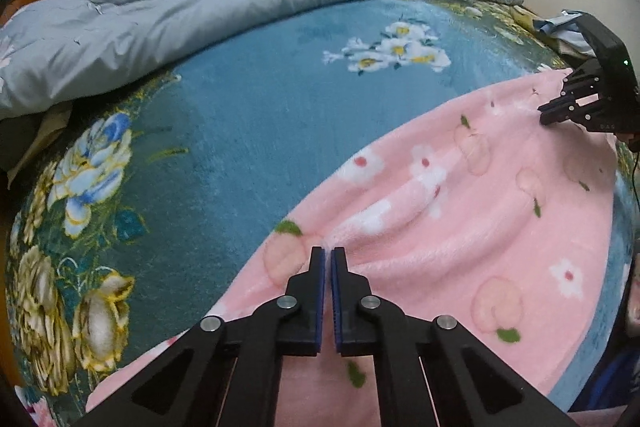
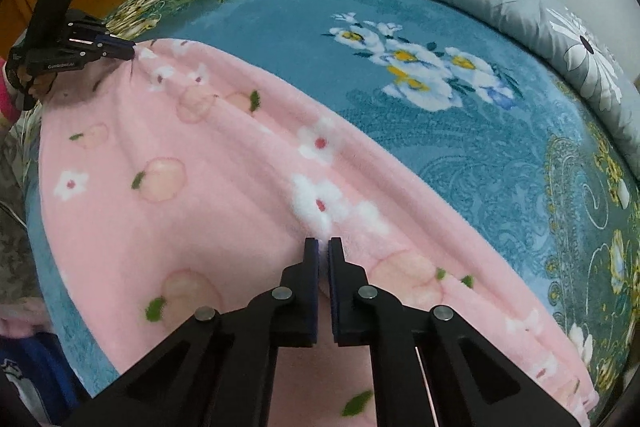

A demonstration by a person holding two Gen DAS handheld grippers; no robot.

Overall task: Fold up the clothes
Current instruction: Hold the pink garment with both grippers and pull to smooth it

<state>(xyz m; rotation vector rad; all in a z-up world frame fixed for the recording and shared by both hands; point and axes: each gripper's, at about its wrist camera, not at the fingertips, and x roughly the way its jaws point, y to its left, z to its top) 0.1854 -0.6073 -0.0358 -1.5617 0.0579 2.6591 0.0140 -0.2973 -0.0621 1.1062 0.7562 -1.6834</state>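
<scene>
Small white lettering, roughly "GenRobot.AI", on the side of the left gripper (image 2: pixel 132 54).

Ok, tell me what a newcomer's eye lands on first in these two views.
First the pink fleece garment, printed with peaches and white flowers, spread over the teal floral blanket that covers the bed. Next the two black claws pinching its far edge: the left claw and the right claw, each shut on a tuft of pink fleece. Behind, a rumpled grey quilt lies heaped along the bed's far side.
</scene>
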